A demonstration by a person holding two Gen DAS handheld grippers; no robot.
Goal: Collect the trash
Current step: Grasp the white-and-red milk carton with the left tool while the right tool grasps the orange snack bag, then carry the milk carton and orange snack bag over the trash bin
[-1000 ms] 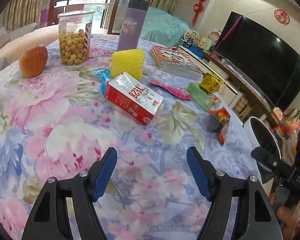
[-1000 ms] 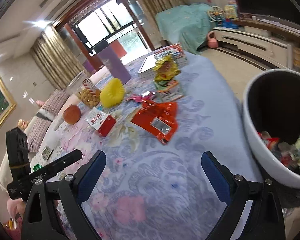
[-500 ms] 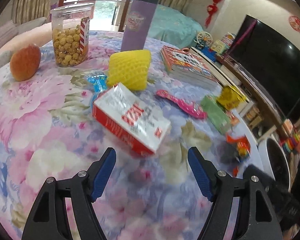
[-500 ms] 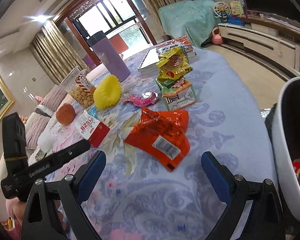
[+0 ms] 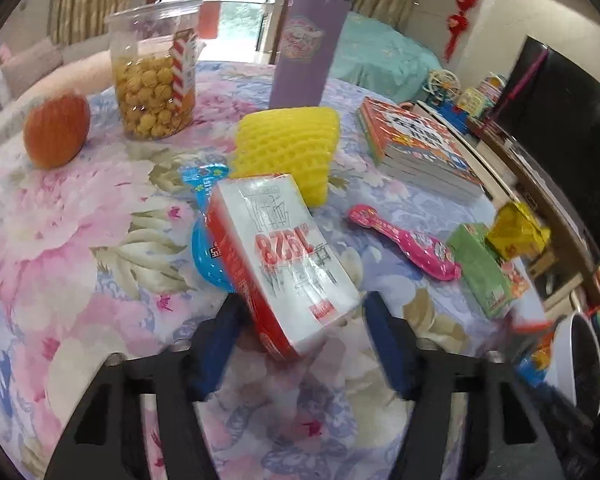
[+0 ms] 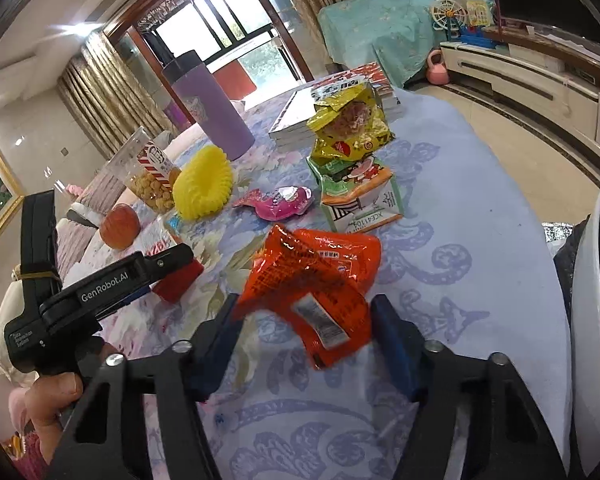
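Straddling red-white carton (image 5: 284,256), left gripper (image 5: 302,312) jaws wide; right gripper (image 6: 302,316) jaws wide around orange wrapper (image 6: 312,276).

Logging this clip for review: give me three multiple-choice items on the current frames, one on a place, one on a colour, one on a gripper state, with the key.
1. Where does the red-and-white carton lie?
A. In the bin
B. On the books
C. Between the left gripper's open fingers

2. What colour is the wrapper between the right gripper's fingers?
A. Orange
B. Green
C. Purple

3. How do the right gripper's jaws stand?
A. Shut on the wrapper
B. Open, one on each side of the wrapper
C. Out of view

Key: 1 C, the blue pads flank the carton's near end with gaps showing. 2 A, the crinkled foil is orange with a white label. 3 B, both pads stand at the wrapper's edges without clearly pinching it.
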